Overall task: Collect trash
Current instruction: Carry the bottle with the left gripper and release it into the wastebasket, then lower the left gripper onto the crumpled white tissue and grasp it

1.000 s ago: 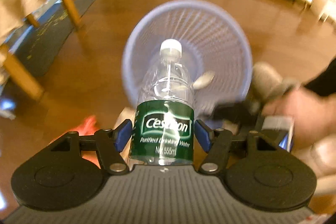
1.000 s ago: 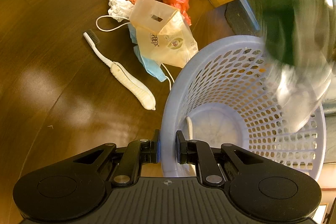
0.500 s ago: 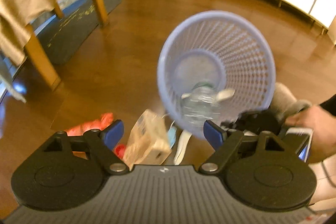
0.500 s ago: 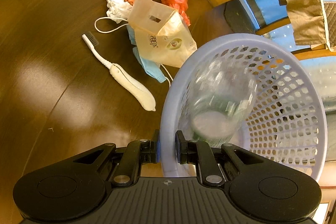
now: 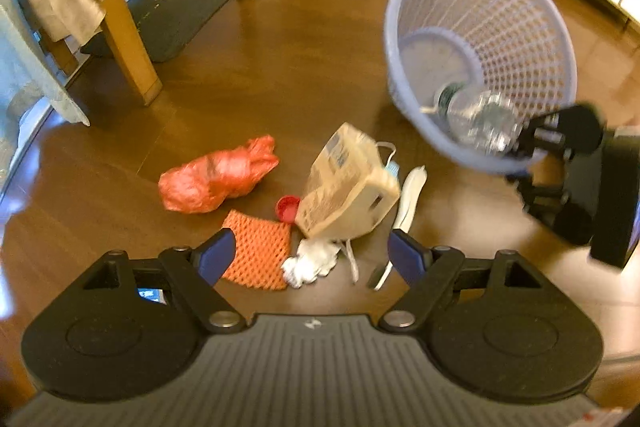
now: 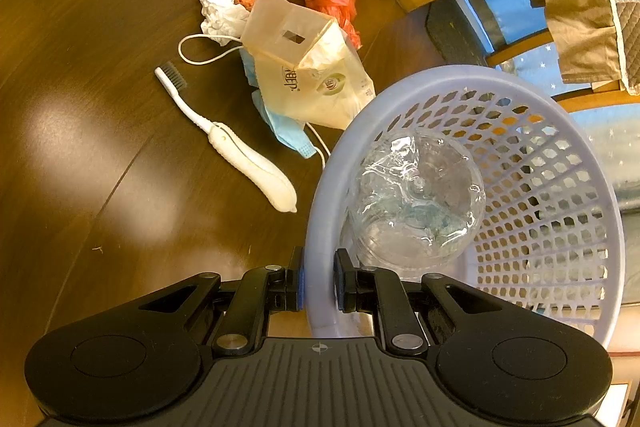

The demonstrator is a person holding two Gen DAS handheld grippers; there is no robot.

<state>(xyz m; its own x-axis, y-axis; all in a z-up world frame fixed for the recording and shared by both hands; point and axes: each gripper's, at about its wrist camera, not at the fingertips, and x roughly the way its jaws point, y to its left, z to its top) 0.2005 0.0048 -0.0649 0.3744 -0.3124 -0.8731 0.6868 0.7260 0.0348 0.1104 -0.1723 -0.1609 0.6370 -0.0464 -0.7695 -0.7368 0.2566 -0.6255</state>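
Dark wooden floor (image 5: 304, 59) is carrying a loose heap of trash beside the lavender basket (image 6: 552, 211). Compared with a second ago, the left tool (image 5: 308, 251) is no longer gripping the water bottle (image 6: 416, 195); its fingers are standing wide apart and empty, now hanging over the heap instead of over the basket. Nearest it are lying the orange foam net (image 5: 260, 251) and the crumpled white tissue (image 5: 310, 263), then the beige carton (image 5: 348, 187) touching a red cap (image 5: 288, 207), with the white toothbrush (image 5: 408, 203) just beside the carton on the basket side. Beyond the net, the red plastic bag (image 5: 216, 179) is resting apart from the basket. The bottle, which was in the air earlier, is now lying inside the basket. The right tool (image 6: 319, 283) is staying clenched on the basket's rim, holding it tilted, as before.
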